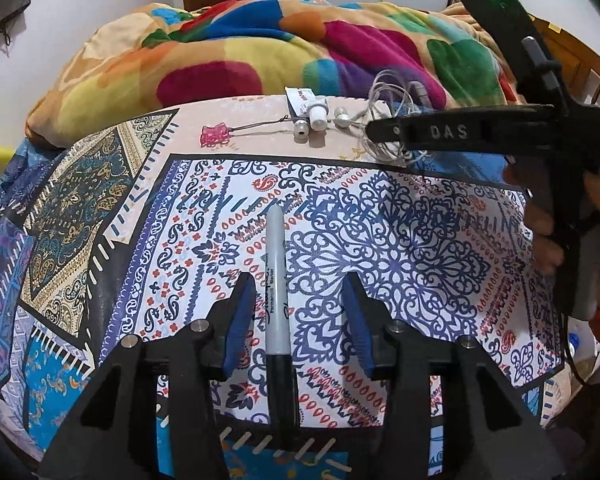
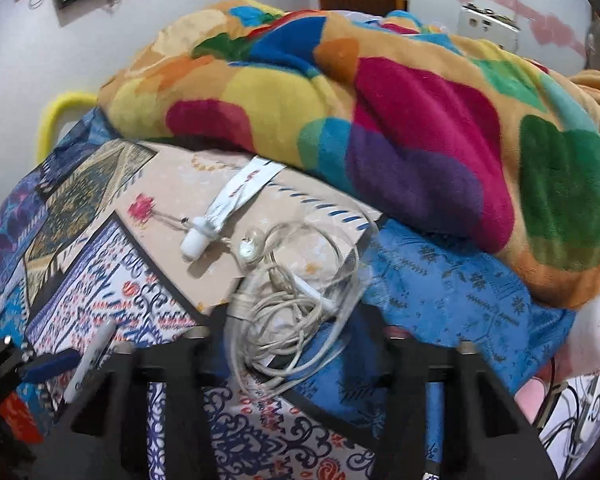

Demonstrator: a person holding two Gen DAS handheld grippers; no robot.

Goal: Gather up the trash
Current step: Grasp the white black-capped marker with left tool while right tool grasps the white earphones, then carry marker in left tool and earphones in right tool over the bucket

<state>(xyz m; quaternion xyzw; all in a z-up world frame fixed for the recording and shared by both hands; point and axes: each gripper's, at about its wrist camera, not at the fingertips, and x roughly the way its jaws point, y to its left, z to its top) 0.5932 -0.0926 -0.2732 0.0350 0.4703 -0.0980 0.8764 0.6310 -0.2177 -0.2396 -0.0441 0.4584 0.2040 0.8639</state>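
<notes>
Lying between the left gripper's [image 1: 298, 316] parted, untouching jaws is the marker [image 1: 277, 280].

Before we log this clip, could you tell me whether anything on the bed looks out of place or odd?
Small clutter lies on the patterned bedsheet: a marker, a tangled earphone cable, a small white tube and a pink charm. Nothing looks spilled or damaged.
</notes>
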